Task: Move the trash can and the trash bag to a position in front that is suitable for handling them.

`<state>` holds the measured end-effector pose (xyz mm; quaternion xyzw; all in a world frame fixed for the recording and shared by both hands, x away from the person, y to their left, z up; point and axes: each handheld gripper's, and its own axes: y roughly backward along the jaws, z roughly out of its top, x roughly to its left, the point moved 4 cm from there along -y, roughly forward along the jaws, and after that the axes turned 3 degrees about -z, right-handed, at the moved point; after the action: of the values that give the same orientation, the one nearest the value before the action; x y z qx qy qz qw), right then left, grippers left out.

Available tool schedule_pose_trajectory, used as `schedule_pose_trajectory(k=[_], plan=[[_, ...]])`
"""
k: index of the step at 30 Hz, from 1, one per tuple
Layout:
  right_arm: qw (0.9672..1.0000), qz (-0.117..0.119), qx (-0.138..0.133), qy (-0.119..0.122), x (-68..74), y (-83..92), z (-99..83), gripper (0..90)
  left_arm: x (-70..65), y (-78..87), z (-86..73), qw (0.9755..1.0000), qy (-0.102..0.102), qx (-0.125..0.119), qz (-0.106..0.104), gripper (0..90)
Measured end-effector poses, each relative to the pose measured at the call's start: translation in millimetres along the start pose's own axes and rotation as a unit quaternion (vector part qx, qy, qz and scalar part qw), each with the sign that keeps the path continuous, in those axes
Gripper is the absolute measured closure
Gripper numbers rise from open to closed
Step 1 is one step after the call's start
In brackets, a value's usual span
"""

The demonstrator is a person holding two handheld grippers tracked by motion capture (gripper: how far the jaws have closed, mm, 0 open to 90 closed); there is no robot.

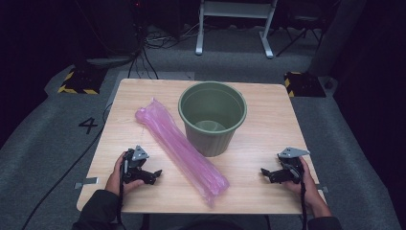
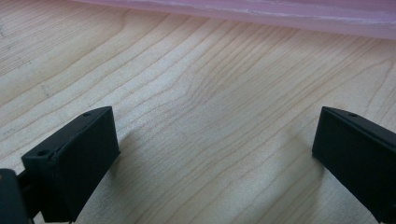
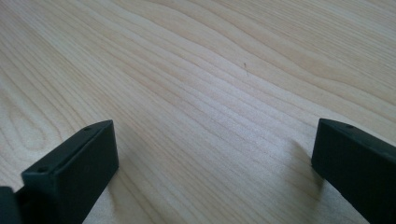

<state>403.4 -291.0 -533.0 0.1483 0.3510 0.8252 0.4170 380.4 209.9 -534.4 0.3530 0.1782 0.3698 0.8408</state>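
Both grippers' fingers (image 2: 74,163) spread wide, holding nothing.

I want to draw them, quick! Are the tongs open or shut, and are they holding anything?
Left tongs: open, holding nothing, near the pink bag.
Right tongs: open, holding nothing, over the bare table.

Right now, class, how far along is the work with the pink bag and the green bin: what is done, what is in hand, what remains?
Nothing looks done: the long pink plastic bag lies flat on the wooden table, beside the empty ribbed green plastic bin. Nothing is in hand: the left tool and right tool rest open on the wood, either side. Left, probably: gripping the bag and fitting it to the bin.
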Motion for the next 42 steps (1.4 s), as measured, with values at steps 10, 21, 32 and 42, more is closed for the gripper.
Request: schedule_pose_trajectory(k=[10, 21, 32, 42], plan=[[0.9995, -0.014, -0.023, 0.018, 0.0, 6.6, 0.2, 15.8, -0.4, 0.2, -0.4, 1.0, 0.003, 0.001, -0.001, 0.3], [0.9928, 0.027, -0.103, 0.056, 28.7, 34.1, 50.7, 17.5, -0.7, 0.8, -1.0, 1.0, 0.006, 0.0, 0.002, 0.4], [0.9858, 0.057, -0.144, 0.066, 50.0, 38.7, 96.3, 17.6, -0.5, 0.7, -1.0, 1.0, 0.005, 0.0, 0.002, 0.4], [0.9816, 0.054, -0.163, 0.083, 55.9, 52.0, 126.6, 18.9, -0.5, 0.7, -0.9, 1.0, 0.005, 0.0, 0.001, 0.4]])
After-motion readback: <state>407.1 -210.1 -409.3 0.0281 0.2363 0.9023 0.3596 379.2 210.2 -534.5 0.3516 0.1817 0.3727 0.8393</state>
